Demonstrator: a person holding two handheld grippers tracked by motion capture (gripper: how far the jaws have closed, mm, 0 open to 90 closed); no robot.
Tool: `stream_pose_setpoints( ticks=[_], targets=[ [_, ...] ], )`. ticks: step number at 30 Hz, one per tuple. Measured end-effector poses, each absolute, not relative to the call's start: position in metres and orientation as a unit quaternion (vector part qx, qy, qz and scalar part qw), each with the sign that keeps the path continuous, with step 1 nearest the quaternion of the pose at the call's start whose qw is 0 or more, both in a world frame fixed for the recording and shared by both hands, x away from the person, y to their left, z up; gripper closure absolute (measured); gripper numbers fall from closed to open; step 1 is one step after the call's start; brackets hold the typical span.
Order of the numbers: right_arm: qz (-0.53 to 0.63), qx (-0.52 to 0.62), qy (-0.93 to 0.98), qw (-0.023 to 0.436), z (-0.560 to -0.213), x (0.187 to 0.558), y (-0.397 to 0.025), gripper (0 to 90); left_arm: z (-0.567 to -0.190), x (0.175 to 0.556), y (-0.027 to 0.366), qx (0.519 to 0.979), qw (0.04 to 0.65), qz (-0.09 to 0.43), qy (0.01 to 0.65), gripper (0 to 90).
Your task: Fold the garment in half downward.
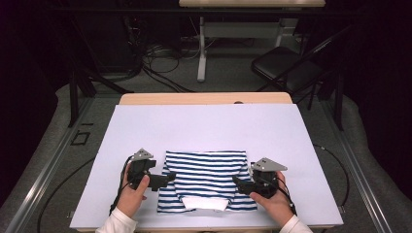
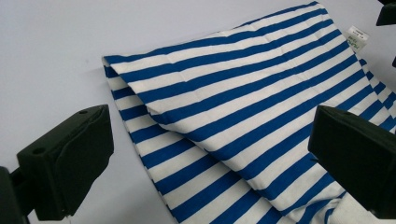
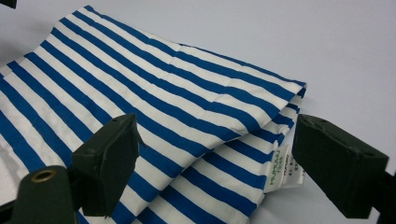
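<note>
One folded striped shirt [image 1: 206, 178], blue and white, lies on the near half of the white desk [image 1: 209, 126], close to its front edge. A white collar part [image 1: 204, 203] shows at the shirt's near edge. One small white label [image 3: 281, 171] with green print sticks out from the shirt's right side, lying on the desk surface.

Two tools are in use, one in each of the person's two hands. The left tool [image 1: 165, 180] sits at the shirt's left edge, and its two black jaws are spread wide apart in the left gripper view, one over the bare desk and one over the striped cloth, gripping nothing. The right tool [image 1: 239, 183] sits at the shirt's right edge. Its two jaws are likewise spread, one above the stripes and one over the desk just beyond the label, with nothing between them.

Beyond the desk stand one dark chair [image 1: 286, 68] and one second table [image 1: 252, 4], with cables [image 1: 160, 60] on the floor.
</note>
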State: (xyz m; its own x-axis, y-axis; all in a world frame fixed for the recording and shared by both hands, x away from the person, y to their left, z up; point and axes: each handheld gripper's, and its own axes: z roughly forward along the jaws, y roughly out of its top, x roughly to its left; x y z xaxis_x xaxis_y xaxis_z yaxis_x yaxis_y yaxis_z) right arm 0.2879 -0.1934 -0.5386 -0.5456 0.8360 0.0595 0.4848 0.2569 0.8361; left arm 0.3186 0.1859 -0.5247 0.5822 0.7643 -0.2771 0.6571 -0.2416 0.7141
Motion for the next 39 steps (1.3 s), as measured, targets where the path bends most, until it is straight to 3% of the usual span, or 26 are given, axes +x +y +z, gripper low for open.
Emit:
stream_pose_setpoints(
  ticks=[29, 39],
  targets=[
    [0.435, 0.434, 0.763, 0.201, -0.538, 0.288, -0.194, 14.4, -0.504, 0.36, 0.183, 0.812, 0.378, 0.037, 0.443, 0.3],
    [0.436, 0.434, 0.763, 0.199, -0.538, 0.289, -0.193, 14.5, -0.499, 0.374, 0.183, 0.82, 0.366, 0.045, 0.438, 4.7]
  ],
)
